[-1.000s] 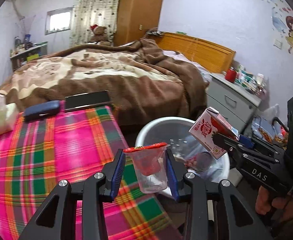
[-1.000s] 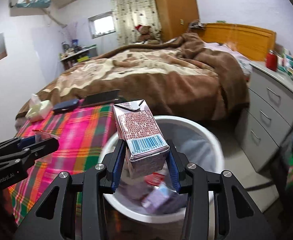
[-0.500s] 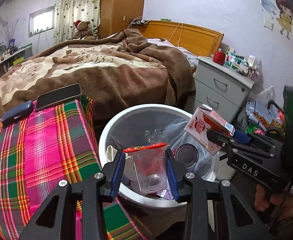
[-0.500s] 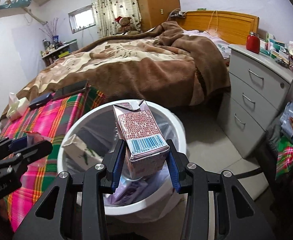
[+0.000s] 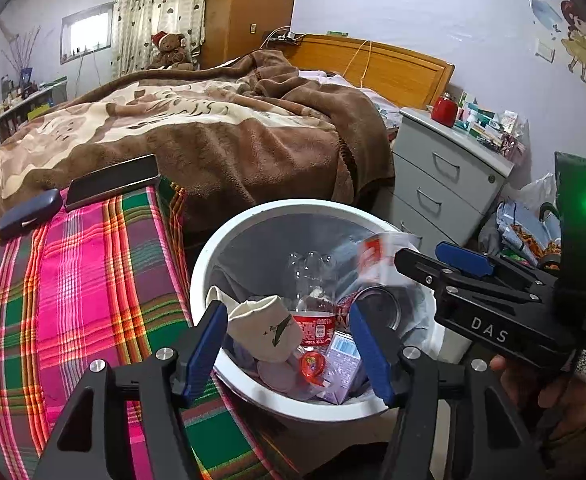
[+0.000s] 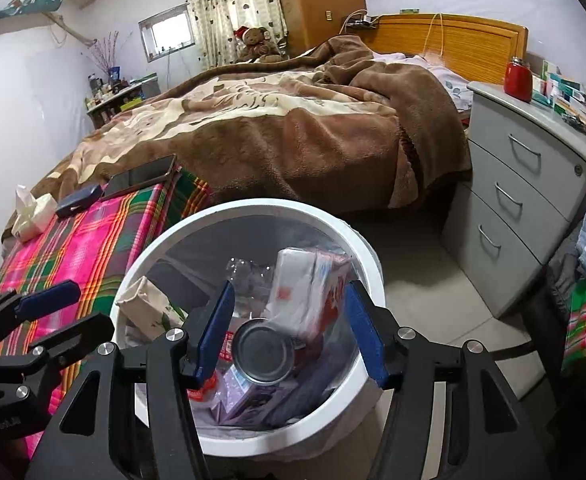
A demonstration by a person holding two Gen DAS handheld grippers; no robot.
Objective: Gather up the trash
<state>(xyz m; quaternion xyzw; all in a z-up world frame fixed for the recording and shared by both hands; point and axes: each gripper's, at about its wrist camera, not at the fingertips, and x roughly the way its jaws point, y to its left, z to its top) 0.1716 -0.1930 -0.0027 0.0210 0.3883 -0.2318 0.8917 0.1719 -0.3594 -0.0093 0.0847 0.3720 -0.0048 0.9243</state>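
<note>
Left claw [image 5: 289,344]: my jaws have just been opening, nothing between them. Right claw [image 6: 289,328]: likewise just opened, empty. White bin [image 6: 229,216]: below both claws, beside the plaid counter [image 5: 73,280]. Milk carton [image 6: 313,292]: blurred, inside the bin above a can [image 6: 263,354]. Cup [image 5: 313,366]: only a red lid is discernible among the litter; the rest is hidden.

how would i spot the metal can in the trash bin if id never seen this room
Find the white round trash bin on the floor between the plaid-covered table and the grey drawer unit. Inside it, near the middle of the pile, the metal can lies tipped with its shiny circular end facing up. Its neighbours are paper cartons and clear plastic; it alone is bare silver metal.
</note>
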